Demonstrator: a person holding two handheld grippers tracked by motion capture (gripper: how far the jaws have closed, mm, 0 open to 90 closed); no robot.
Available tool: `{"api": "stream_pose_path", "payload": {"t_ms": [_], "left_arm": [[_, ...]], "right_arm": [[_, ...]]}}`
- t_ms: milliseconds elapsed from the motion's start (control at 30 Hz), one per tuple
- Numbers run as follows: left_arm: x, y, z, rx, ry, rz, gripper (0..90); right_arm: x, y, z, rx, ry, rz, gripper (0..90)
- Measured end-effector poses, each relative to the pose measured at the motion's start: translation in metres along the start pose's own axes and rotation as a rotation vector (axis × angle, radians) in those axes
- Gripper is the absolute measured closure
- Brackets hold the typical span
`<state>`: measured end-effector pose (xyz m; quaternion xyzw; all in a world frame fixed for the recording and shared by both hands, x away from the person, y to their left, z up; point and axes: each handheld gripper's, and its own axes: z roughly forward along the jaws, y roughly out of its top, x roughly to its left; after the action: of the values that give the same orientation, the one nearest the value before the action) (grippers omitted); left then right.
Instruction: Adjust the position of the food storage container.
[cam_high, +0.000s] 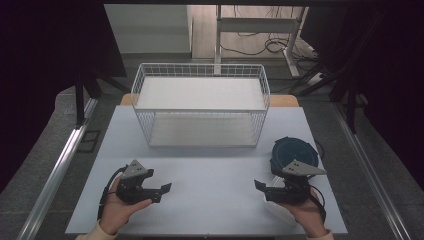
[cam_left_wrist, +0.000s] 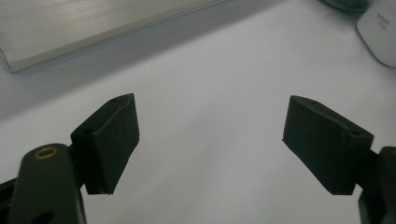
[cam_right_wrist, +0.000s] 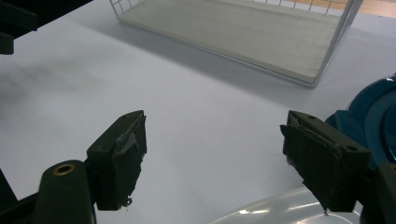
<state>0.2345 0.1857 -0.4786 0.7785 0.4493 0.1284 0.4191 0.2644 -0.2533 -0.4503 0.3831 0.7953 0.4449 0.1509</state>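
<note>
At the near edge of the white tabletop (cam_high: 210, 195), two hands come in from the bottom of the high view, each holding a black gripper. The left gripper (cam_high: 162, 192) sits near the front left of the tabletop, pointing toward the middle; in its own view its fingers (cam_left_wrist: 112, 140) stand wide apart, released, with nothing but bare white surface between them. The right gripper (cam_high: 260, 189) sits near the front right, pointing back toward the left one, the two well apart. Its fingers (cam_right_wrist: 123, 158) are likewise spread and released, holding nothing, and their pads look worn and ragged at the edges.

Just beside the right gripper, on its far side, lie dark blue plates (cam_high: 294, 151) on the tabletop near the right edge; in the right gripper view the blue rim shows right behind the right-hand finger, with a pale glossy rim (cam_right_wrist: 280, 210) low in front of it. Whether finger and blue rim touch cannot be told.

Farther back, in the middle of the tabletop, stands a white wire rack (cam_high: 200, 102) with two flat shelves, one above the other. Beyond it, floor and a desk frame (cam_high: 260, 30) with cables.
</note>
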Motion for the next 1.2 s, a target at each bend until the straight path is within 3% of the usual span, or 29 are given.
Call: {"api": "stream_pose_path", "payload": {"t_ms": [533,833,933,1067,1133,1167,1200], "left_arm": [[-0.008,0.007,0.000,0.005,0.010,0.030,18.7],[-0.011,0.004,-0.002,0.008,-0.002,0.039,18.7],[-0.011,0.005,-0.003,0.008,-0.006,0.041,18.7],[-0.006,0.005,-0.008,0.005,-0.011,0.032,18.6],[-0.003,0.005,-0.012,-0.009,-0.003,0.026,18.6],[-0.003,0.005,-0.012,-0.009,-0.003,0.026,18.6],[0.000,0.005,-0.016,-0.020,0.004,0.020,18.6]], "right_arm": [[0.003,0.003,0.003,0.005,0.008,-0.041,23.3],[-0.004,0.009,-0.017,-0.011,-0.033,-0.019,30.7],[-0.010,0.011,-0.029,-0.014,-0.059,-0.015,32.8],[-0.028,0.017,-0.047,0.001,-0.140,-0.006,35.7],[-0.042,0.020,-0.057,0.002,-0.173,0.032,38.6],[-0.042,0.020,-0.057,0.002,-0.173,0.032,38.6],[-0.057,0.020,-0.068,0.011,-0.193,0.066,44.2]]}}
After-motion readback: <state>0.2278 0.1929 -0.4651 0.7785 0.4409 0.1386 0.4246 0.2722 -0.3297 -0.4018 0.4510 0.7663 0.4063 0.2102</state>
